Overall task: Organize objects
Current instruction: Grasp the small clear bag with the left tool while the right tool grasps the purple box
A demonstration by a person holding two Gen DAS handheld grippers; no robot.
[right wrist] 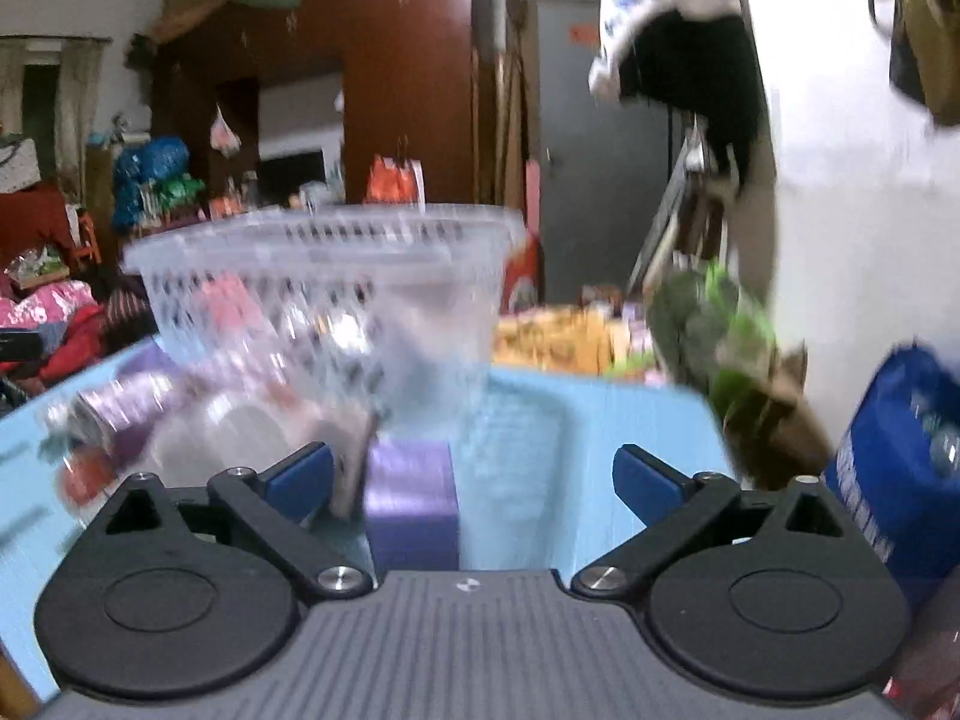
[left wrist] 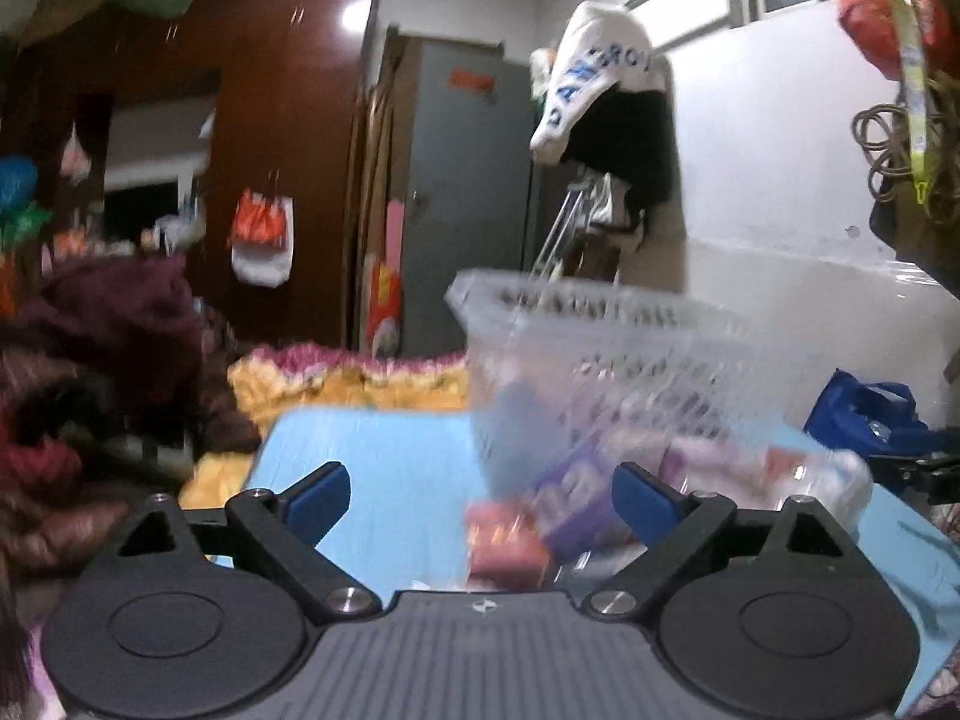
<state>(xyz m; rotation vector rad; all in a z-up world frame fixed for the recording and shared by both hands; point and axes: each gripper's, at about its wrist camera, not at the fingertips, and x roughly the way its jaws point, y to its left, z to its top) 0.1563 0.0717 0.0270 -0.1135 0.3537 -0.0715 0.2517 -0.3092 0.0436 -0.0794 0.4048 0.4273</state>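
Both your left gripper (left wrist: 480,495) and right gripper (right wrist: 474,480) gape wide, holding nothing. The clear basket (right wrist: 324,276) sits on the blue mat (right wrist: 570,450), small items heaped before it. You're between picks, I judge; next, close on the purple box (right wrist: 411,498).

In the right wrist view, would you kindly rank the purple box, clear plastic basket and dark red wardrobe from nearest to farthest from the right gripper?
1. Purple box: between the open right gripper's fingers, left of centre.
2. Clear plastic basket: behind it, left.
3. Dark red wardrobe: far background.

We've got bare blue tabletop (left wrist: 372,450) left of the clear basket (left wrist: 600,348); blurred packets (left wrist: 570,498) crowd its base.
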